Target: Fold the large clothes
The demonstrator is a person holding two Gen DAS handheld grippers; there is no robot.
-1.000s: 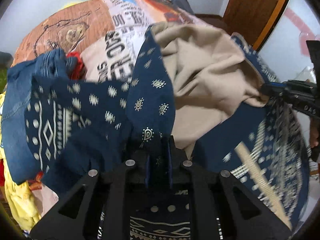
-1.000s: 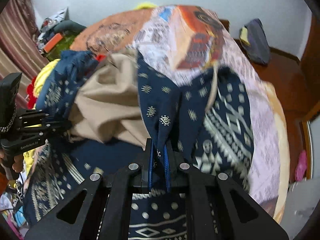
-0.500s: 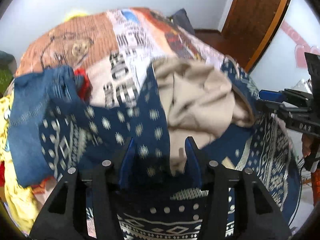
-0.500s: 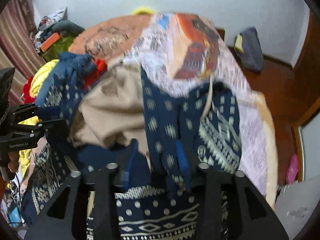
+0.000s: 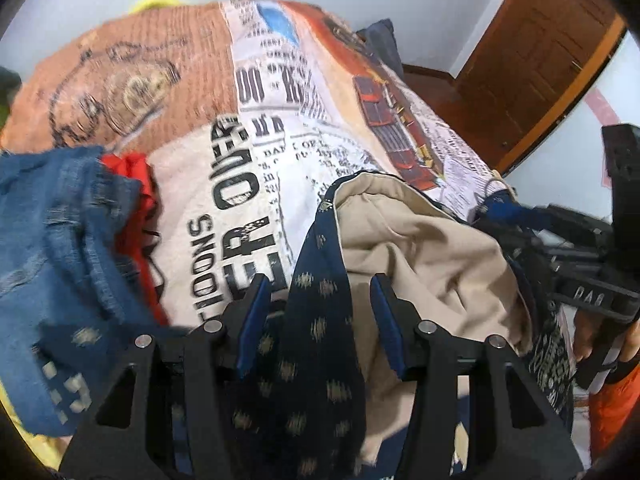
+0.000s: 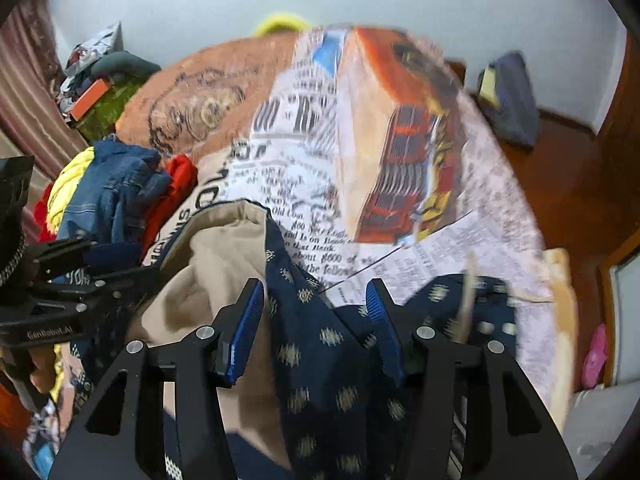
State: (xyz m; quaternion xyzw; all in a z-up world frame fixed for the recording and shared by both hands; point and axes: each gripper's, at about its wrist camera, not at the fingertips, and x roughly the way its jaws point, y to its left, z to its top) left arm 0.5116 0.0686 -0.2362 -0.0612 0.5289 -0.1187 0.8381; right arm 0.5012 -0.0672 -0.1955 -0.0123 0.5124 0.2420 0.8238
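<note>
Left hand-held gripper (image 5: 316, 320) stands released; the right hand-held gripper (image 6: 316, 320) is opening. A ridge of the navy garment (image 5: 320, 360) lies between each pair of pads, ungripped, beige lining (image 5: 420, 248) up, on the bed (image 5: 248, 128). 1 fold looks laid; more remain. 1 second earlier both were clamped on lifted corners.

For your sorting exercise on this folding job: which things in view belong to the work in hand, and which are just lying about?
In the job:
- navy patterned garment with beige lining
- left gripper, open
- right gripper, jaws opening

Lying about:
- blue jeans
- red cloth
- yellow cloth
- printed bedspread
</note>
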